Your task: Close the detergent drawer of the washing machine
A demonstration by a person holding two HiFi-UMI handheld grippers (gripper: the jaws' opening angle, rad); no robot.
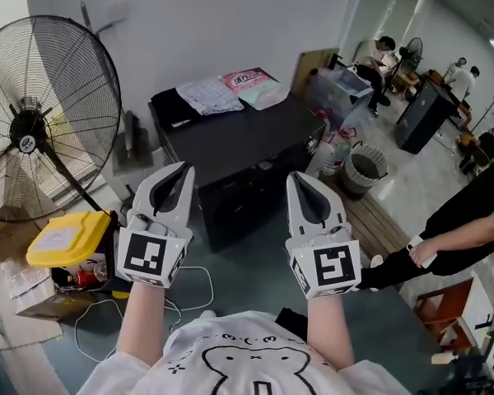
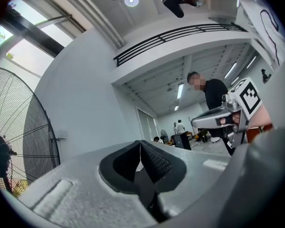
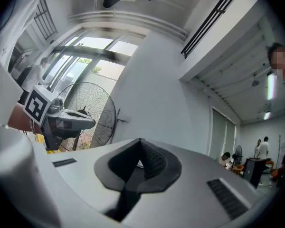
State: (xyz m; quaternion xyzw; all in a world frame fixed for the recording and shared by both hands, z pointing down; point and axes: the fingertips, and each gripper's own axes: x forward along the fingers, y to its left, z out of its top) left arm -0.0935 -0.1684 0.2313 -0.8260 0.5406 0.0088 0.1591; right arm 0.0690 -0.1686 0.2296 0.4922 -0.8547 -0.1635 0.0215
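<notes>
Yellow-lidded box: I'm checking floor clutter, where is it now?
In the head view, lower left: the yellow-lidded box sits below the standing fan, left of the left gripper.

washing machine (image 1: 239,138): dark, boxy, standing upright against the white wall (image 1: 230,23), seen from above with its front facing us | top: flat and black, partly covered along the back | detergent drawer: too small and dark on that front to pick out, can't call it open or shut

Left gripper (image 1: 184,168): rough matt plastic, ribbed pads (image 2: 154,163)
</notes>
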